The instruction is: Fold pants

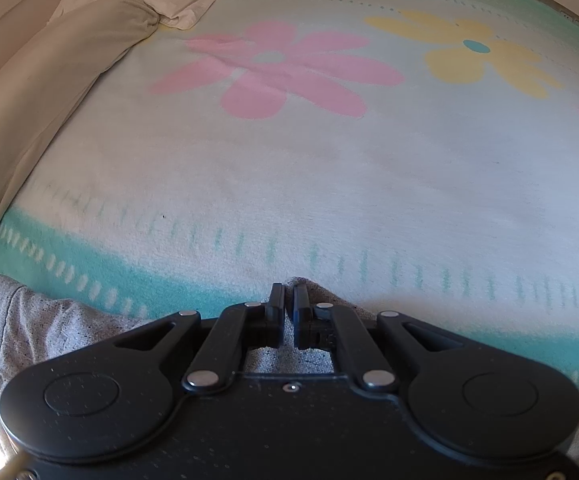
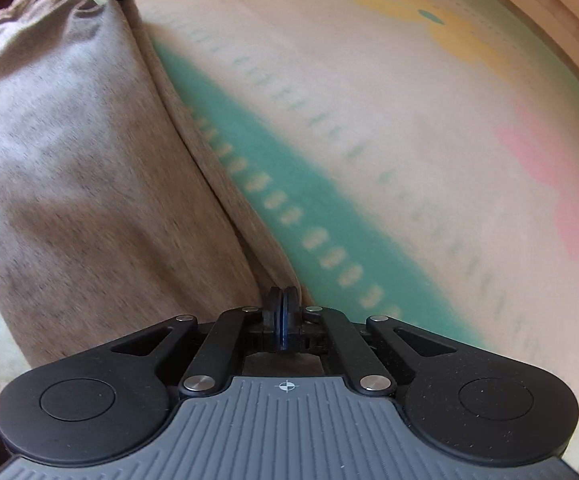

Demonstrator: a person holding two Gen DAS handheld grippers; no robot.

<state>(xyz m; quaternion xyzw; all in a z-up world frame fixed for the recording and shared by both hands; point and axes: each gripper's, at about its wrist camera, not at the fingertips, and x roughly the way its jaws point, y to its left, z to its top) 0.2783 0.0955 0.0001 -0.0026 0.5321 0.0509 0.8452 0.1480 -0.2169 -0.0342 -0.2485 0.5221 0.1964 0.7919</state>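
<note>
2 clamped grippers (image 1: 288,294) (image 2: 283,298) on pants (image 2: 89,152)

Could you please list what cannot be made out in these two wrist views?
- Grey pants: left wrist view, mostly hidden behind the left gripper.
- Whether the right gripper pinches fabric: right wrist view, motion-blurred.
- Pants' far end: right wrist view, cut off by the top edge.

pants (image 1: 49,332): one, grey
blanket (image 1: 329,184): one
flowers (image 1: 277,68): three in left view, upper half
pillows (image 1: 49,72): two, upper left
grippers (image 1: 289,300): two
</note>
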